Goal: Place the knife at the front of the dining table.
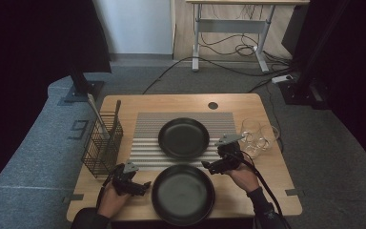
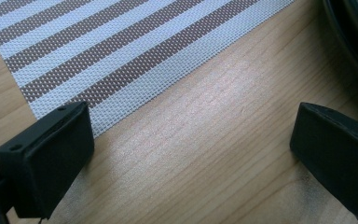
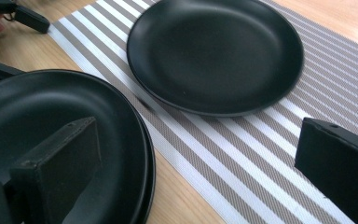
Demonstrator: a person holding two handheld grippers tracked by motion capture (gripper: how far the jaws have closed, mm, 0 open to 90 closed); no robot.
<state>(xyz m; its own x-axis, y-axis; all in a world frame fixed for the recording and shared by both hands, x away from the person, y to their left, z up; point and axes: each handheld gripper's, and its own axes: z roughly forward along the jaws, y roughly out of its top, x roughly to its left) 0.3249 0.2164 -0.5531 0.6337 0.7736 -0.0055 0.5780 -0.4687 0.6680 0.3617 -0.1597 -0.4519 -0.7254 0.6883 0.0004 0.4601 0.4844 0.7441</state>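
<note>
Wooden surface (image 1: pixel 124 107) carrying: striped mat (image 1: pixel 145 131); black plate (image 1: pixel 184 138) on the mat; stack of black plates (image 1: pixel 183 194) at the near edge; wire basket (image 1: pixel 102 145) at left; two glasses (image 1: pixel 257 135) at right. Left hand-held gripper (image 1: pixel 143 187): jaws apart, empty, beside the stack. Right hand-held gripper (image 1: pixel 208 166): jaws apart, empty, between stack and mat plate.

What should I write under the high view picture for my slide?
Two hand-held grippers, left and right, flank the near black plate; another plate sits on the striped mat.
</note>
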